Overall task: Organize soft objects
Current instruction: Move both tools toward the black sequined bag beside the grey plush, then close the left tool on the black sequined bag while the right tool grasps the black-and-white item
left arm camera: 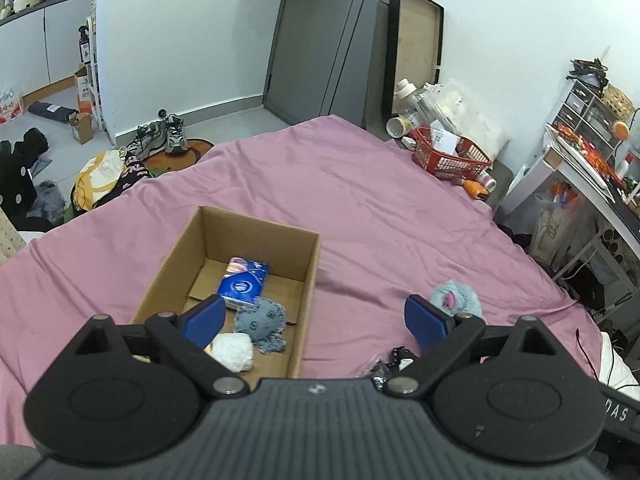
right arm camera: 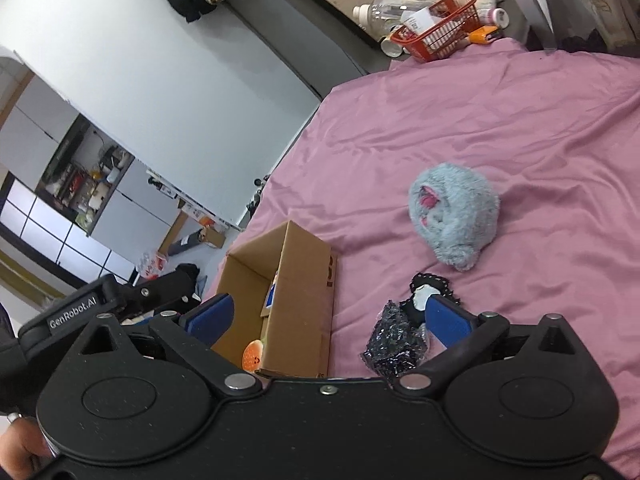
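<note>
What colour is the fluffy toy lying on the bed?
Pale blue-grey with a pink patch; the fluffy toy shows best in the right wrist view.

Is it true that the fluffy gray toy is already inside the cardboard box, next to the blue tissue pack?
No. The fluffy gray toy lies on the pink sheet, outside the cardboard box, as the right wrist view shows. The blue tissue pack is in the box.

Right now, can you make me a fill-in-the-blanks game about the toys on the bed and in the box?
1. The blue tissue pack lies inside the ____ box.
2. The fluffy grey-blue plush lies on the ____ bedsheet.
3. The basket at the bed's far corner is ____.
4. Both grippers' jaws are ____.

Missing words: cardboard; pink; red; open
</note>
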The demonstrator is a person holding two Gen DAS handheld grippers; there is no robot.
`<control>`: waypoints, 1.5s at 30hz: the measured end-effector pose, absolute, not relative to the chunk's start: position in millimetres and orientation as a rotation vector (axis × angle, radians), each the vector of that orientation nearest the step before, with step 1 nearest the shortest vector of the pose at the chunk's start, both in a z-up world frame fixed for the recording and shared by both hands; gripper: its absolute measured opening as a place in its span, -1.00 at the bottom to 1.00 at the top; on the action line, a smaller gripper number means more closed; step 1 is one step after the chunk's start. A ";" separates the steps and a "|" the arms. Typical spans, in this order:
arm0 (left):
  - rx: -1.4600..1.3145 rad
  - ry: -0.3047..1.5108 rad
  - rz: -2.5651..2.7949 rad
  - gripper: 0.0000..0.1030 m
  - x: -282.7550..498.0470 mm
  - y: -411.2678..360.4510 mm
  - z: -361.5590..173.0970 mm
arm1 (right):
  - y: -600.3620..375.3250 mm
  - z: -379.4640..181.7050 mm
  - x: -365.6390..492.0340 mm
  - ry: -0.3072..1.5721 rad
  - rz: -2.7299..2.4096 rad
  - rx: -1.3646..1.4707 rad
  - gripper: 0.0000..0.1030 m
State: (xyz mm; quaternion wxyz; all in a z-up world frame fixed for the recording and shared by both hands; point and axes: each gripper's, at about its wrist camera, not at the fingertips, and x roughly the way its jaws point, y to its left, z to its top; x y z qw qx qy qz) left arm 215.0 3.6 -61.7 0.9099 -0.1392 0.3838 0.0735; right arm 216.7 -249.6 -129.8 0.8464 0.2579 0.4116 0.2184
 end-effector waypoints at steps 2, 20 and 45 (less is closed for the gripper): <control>-0.285 0.796 0.152 0.85 214.9 -3.7 -61.1 | -255.7 -130.3 216.3 0.868 0.458 0.553 1.00; -0.276 0.852 0.158 1.00 214.6 -57.3 -74.0 | -293.8 -140.0 216.6 0.894 0.424 0.578 1.00; -0.404 0.997 0.215 0.72 233.3 -77.5 -163.1 | -307.6 -205.9 241.2 1.034 0.322 0.781 0.57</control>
